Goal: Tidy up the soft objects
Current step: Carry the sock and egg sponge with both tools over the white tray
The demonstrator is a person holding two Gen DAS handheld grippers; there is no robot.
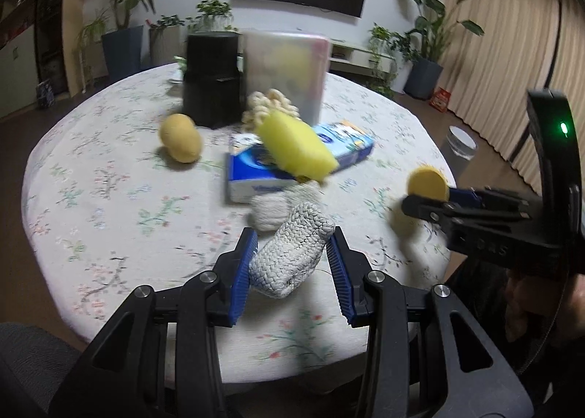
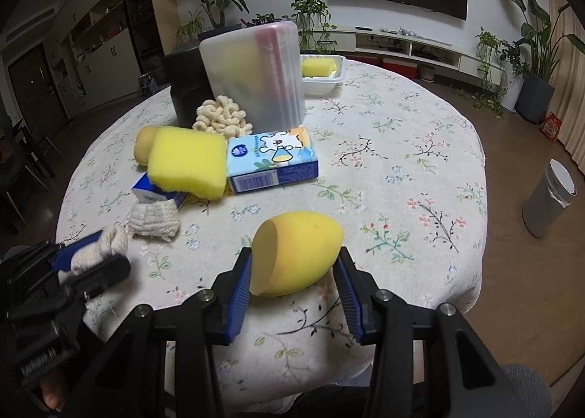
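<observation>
My left gripper is shut on a grey-white knitted cloth roll, held just above the flowered tablecloth. The right wrist view shows it at the lower left. My right gripper is shut on a yellow egg-shaped sponge near the table's front edge; the left wrist view shows that gripper at the right. A second knitted cloth lies by a yellow block sponge, which rests on a blue tissue pack.
Mid-table lie another tissue pack, a cream chenille mitt and a second egg sponge. Behind them stand a translucent box, a black container and a white tray holding a sponge. A bin stands on the floor.
</observation>
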